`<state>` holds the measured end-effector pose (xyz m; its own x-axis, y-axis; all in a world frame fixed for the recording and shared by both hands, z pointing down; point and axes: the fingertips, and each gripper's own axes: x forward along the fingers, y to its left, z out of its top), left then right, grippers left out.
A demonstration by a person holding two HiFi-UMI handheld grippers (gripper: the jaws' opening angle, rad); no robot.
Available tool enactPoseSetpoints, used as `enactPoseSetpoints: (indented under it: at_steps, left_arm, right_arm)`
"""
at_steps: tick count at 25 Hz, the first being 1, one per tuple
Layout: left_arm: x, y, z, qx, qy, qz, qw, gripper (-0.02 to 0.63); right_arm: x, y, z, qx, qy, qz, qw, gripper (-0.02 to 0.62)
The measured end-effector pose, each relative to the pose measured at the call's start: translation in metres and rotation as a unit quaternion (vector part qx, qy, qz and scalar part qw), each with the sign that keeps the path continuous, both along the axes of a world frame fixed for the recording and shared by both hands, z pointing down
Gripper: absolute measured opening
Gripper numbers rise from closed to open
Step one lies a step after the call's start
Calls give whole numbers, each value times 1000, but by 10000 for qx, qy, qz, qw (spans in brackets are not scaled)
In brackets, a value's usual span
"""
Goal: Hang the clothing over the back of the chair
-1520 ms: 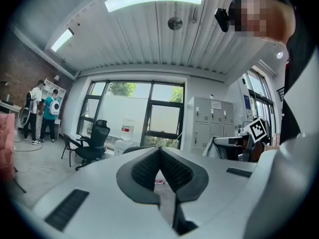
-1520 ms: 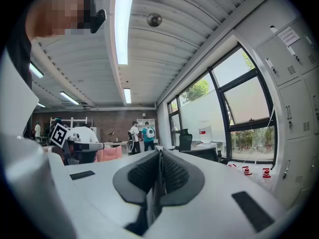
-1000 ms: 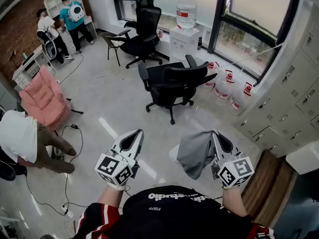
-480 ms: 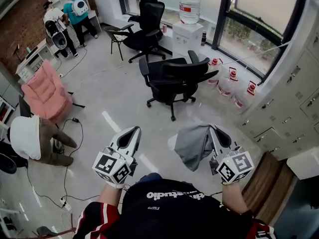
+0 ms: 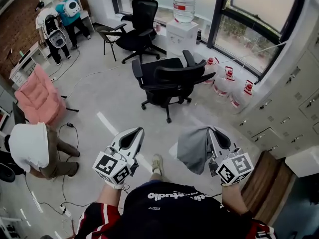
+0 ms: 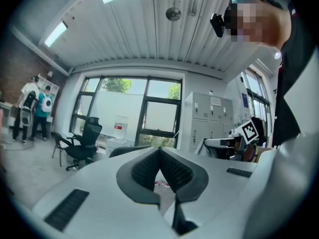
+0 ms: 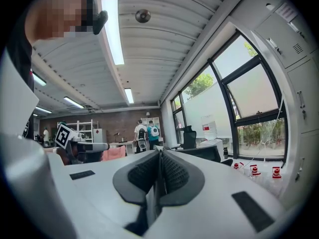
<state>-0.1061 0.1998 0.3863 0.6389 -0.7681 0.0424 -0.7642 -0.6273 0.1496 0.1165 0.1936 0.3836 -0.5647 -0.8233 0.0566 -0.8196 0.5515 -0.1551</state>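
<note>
In the lower right of the head view, right gripper (image 5: 213,132) clenched on a thin fold of the grey fabric garment (image 5: 193,152), with the rest of it drooping to the lower left of the jaws. At lower centre-left, left gripper (image 5: 138,131) closed as well, but on nothing, the pads meeting at their tips. Above both in the frame, well apart from them, black mesh office chair (image 5: 167,81), with bare grey floor (image 5: 114,103) between. Long top edge of its backrest (image 5: 185,73) running roughly left to right across the frame, its right end toward the loaded side; so probably nearer to the right hand. Likely calling for a closer approach, then a lift over that edge. As for writing: red label on the clear water bottle (image 5: 184,5) too small to read; white print on the black shirt (image 5: 174,203) upside down, perhaps "studio", not certain.
</note>
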Motion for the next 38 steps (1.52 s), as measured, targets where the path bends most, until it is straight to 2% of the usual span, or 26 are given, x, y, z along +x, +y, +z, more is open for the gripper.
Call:
enactPoseSetpoints:
  at_steps: [3, 6, 8, 13, 18, 24, 32, 38]
  left_arm:
    - [15, -28, 4, -203, 246, 571, 9979, 21]
    - [24, -61, 2, -211, 86, 964, 9951, 21]
    - [23, -85, 0, -183, -71, 1050, 9943, 21]
    - [4, -149, -15, -23, -306, 936, 9951, 21]
    - [-32, -205, -26, 84, -225, 813, 9964, 21]
    - [-63, -260, -22, 158, -270, 859, 9958, 23]
    - [-62, -310, -13, 12, -102, 1048, 9944, 21]
    - [-54, -349, -4, -143, 23, 937, 9955, 22]
  right_arm:
    - [-2, -29, -2, 75, 67, 35, 9999, 18]
    - [-6, -65, -5, 104, 87, 130, 9998, 18]
    - [-9, -89, -9, 83, 80, 223, 9997, 18]
    - [-23, -148, -23, 227, 89, 320, 9992, 18]
    - [-45, -202, -32, 253, 93, 476, 9985, 18]
    - [-75, -266, -36, 272, 278, 587, 9975, 18]
    - [-95, -323, -39, 275, 507, 435, 9974, 18]
    - [-89, -360, -35, 268, 470, 304, 9981, 18]
